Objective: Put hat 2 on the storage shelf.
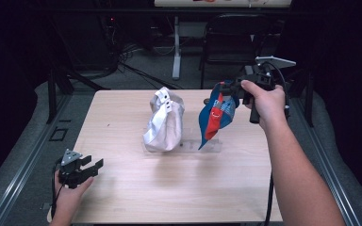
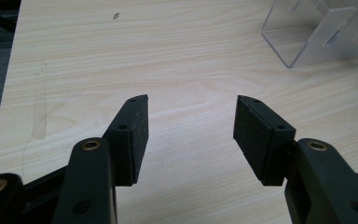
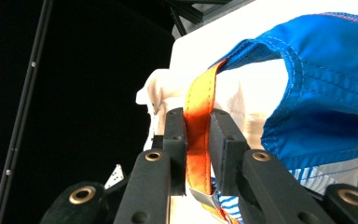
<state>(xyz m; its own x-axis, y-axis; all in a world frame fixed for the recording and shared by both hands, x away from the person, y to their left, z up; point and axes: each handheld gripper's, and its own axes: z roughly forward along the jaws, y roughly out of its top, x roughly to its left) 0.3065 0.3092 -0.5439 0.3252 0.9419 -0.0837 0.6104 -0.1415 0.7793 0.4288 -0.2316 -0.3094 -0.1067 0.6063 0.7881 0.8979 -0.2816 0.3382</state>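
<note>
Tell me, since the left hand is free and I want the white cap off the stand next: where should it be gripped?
Probably by the strap at the top of the white cap, where its snap band sticks up clear of the crown. Bring the open left hand-held gripper in from the cap's left side; the blue cap, held by its orange strap in the right hand-held gripper, crowds the other side.

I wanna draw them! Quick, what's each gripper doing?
Left gripper: open, empty, over the table.
Right gripper: shut on the blue cap's orange strap.
</note>
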